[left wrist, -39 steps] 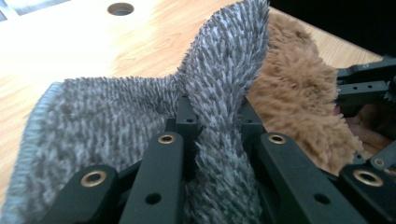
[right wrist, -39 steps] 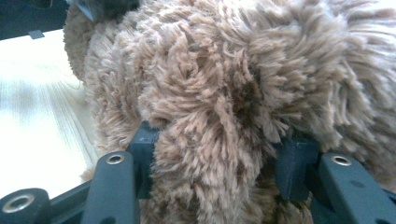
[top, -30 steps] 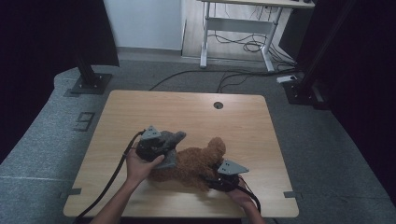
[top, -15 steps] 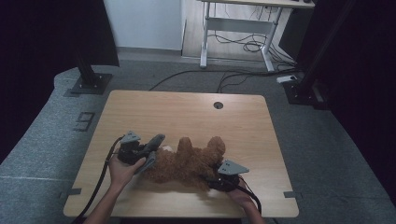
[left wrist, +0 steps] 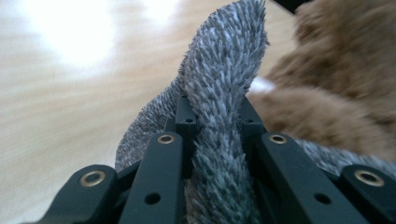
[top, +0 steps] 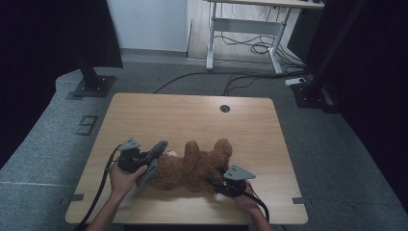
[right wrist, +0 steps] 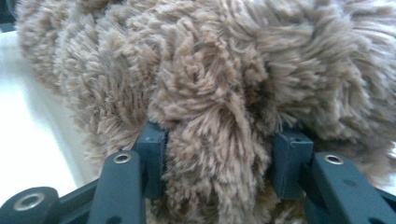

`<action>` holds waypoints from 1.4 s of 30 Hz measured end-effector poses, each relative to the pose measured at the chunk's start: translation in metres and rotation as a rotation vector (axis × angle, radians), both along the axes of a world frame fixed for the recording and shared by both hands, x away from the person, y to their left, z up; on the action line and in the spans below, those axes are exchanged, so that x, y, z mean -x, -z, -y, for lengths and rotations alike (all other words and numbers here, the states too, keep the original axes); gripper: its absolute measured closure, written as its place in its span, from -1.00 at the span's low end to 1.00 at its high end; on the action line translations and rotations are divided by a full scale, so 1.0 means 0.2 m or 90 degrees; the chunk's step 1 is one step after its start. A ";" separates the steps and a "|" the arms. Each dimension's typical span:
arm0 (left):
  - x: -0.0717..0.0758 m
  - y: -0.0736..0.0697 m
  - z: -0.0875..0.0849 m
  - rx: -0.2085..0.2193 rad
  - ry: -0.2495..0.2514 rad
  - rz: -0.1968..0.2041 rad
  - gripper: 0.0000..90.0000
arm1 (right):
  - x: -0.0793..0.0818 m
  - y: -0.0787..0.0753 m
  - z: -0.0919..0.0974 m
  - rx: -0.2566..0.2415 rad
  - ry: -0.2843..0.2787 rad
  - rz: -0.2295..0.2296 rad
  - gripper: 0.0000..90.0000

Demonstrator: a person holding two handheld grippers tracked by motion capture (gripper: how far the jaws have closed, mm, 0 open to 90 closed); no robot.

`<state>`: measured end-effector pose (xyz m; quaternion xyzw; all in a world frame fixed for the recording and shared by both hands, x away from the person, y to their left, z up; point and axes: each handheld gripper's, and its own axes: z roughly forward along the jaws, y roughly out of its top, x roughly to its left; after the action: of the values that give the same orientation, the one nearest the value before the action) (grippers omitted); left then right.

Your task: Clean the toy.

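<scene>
While clamped, left claw (left wrist: pixel 212 140) pinches grey cloth (left wrist: pixel 224 70).

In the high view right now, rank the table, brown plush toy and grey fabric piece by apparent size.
1. Table, by far the largest.
2. Brown plush toy.
3. Grey fabric piece, smallest, though partly hidden by the left gripper.

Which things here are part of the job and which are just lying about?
In the job:
brown plush toy
grey fuzzy cloth
left gripper, shut on the cloth
right gripper, closing on the toy's fur

Lying about:
floor cables
far desk frame
</scene>
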<state>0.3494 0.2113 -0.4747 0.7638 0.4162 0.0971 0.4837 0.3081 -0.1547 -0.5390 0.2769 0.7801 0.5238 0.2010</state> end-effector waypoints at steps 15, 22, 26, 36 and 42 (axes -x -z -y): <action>0.07 -0.05 0.23 -0.039 0.059 0.025 0.70 | -0.03 0.00 -0.02 -0.002 0.037 0.010 0.12; 0.13 0.01 0.20 0.002 0.088 0.011 0.72 | -0.02 -0.06 0.11 -0.105 -0.040 -0.055 -0.38; 0.16 0.03 0.17 0.024 0.097 0.005 0.72 | -0.05 -0.14 0.17 -0.138 -0.003 -0.071 -0.51; 0.18 0.04 0.17 0.029 0.097 0.001 0.72 | -0.15 -0.15 -0.01 -0.091 -0.084 -0.140 -0.68; 0.23 0.06 0.16 0.041 0.105 0.012 0.71 | -0.06 -0.10 -0.07 -0.003 -0.080 -0.111 -0.48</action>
<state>0.3027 0.1795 -0.4858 0.7786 0.3504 0.0510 0.5180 0.3210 -0.1398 -0.5194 0.2721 0.8092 0.5114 0.0985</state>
